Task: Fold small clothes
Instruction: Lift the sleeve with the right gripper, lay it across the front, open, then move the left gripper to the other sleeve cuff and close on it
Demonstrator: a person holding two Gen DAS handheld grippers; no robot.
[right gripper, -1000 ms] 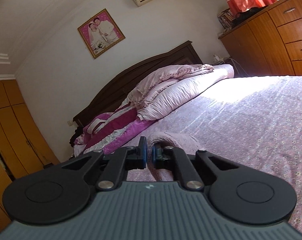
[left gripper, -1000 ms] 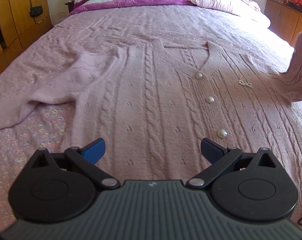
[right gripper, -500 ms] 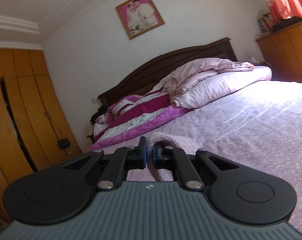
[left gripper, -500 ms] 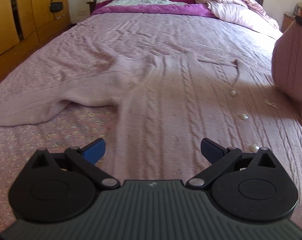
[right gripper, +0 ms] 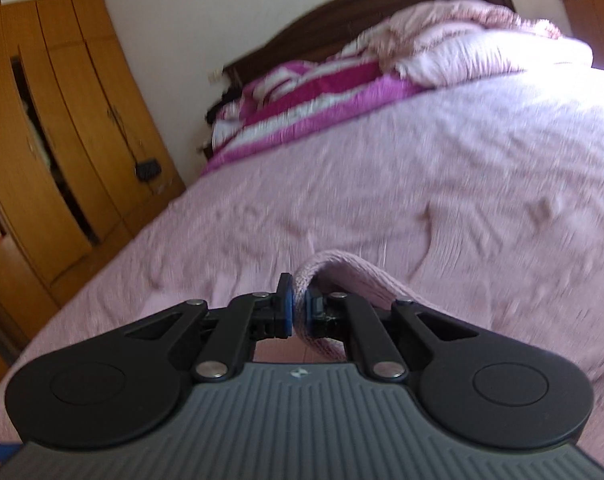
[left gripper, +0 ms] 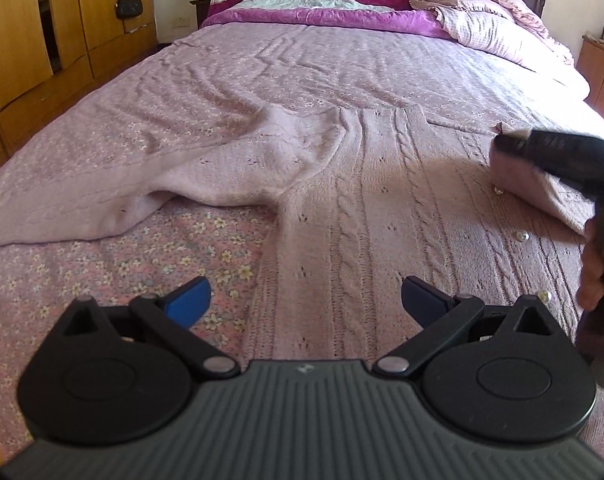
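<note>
The left claw [left gripper: 306,300] stands with its blue-padded fingers wide apart and nothing between them, above the lower body of the pale pink cable-knit cardigan with pearl buttons [left gripper: 342,208], which lies flat on the bed with the pink floral sheet [left gripper: 121,264]. The cardigan's left side edge runs just beside the left finger; one sleeve [left gripper: 113,204] trails outward toward the bed's left edge. The right claw [right gripper: 297,312] is clamped on a fold of the cardigan's other sleeve [right gripper: 342,276], holding it over the buttoned front. Beyond the collar, bare sheet extends to the heaped magenta-and-white quilt [left gripper: 322,0]. Yellow wooden wardrobe doors [left gripper: 41,28] border the left.
</note>
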